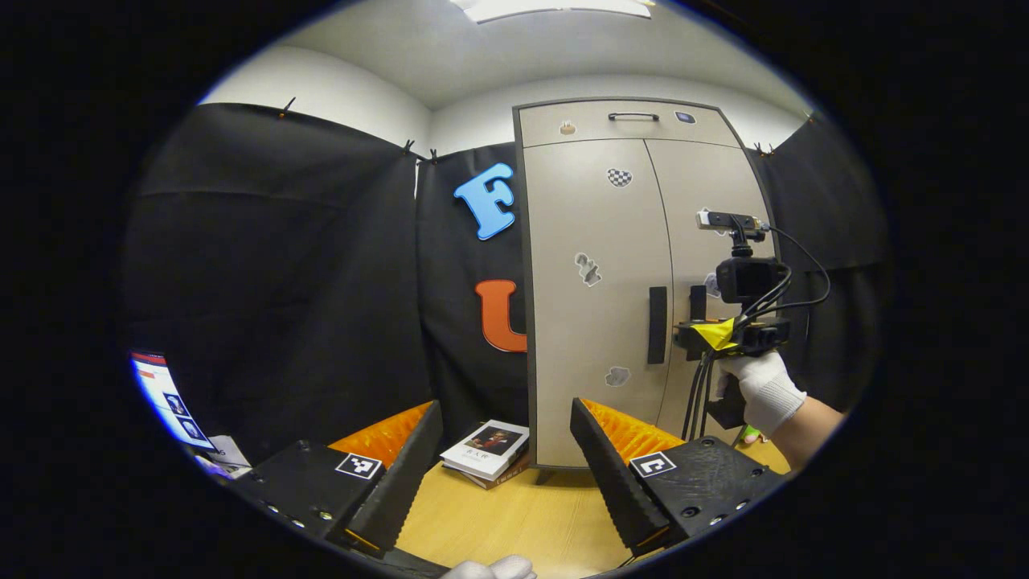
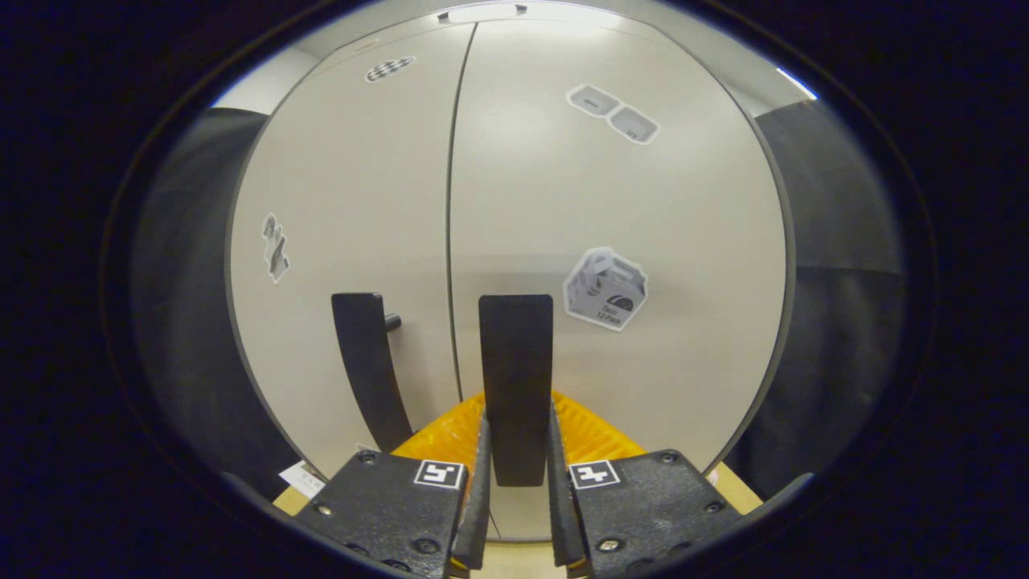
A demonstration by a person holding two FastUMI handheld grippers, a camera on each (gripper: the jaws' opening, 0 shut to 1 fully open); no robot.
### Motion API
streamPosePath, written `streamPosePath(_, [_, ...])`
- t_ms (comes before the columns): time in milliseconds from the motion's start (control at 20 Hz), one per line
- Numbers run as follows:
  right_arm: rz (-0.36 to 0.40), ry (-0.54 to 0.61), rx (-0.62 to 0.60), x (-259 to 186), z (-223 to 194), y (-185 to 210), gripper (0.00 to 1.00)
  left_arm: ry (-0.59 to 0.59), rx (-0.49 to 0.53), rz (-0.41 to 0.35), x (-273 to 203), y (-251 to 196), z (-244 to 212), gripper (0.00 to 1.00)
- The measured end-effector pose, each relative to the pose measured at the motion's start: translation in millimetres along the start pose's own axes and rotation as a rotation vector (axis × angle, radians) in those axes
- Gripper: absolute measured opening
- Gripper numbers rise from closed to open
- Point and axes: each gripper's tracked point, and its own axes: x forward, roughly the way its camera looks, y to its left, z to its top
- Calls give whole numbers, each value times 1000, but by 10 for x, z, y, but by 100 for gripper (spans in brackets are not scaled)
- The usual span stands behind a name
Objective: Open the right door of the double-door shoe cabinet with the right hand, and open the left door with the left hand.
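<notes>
Right door handle [image 2: 515,378]: lower end lying hidden between the right gripper [image 2: 515,474] fingers | left door handle [image 2: 368,366]: foot disappearing behind the gripper body | stickers [image 1: 588,268]: too small to be telling apart | books [image 1: 488,452]: lower book mostly lying covered.

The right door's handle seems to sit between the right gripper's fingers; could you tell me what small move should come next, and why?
Probably pull the right gripper straight back: its fingers flank the right door's handle, and both doors look shut. The left gripper is open, well back from the left door's handle.
</notes>
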Motion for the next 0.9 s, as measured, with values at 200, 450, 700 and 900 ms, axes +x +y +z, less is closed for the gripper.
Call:
streamPosePath(200, [30,4,-11,-41,-16,-7,28,-13,-1,-13,-3,-5,24,96])
streamPosePath(450, [65,5,-13,-194,-48,-6,25,-19,-7,-26,-140,-10,30,96])
streamPosePath(700, [63,3,-17,-412,-85,-50,24,-29,-11,-47,-315,0,53,96])
streamPosePath(900, [56,1,-15,-621,-112,-141,23,-37,-11,-73,-455,0,75,96])
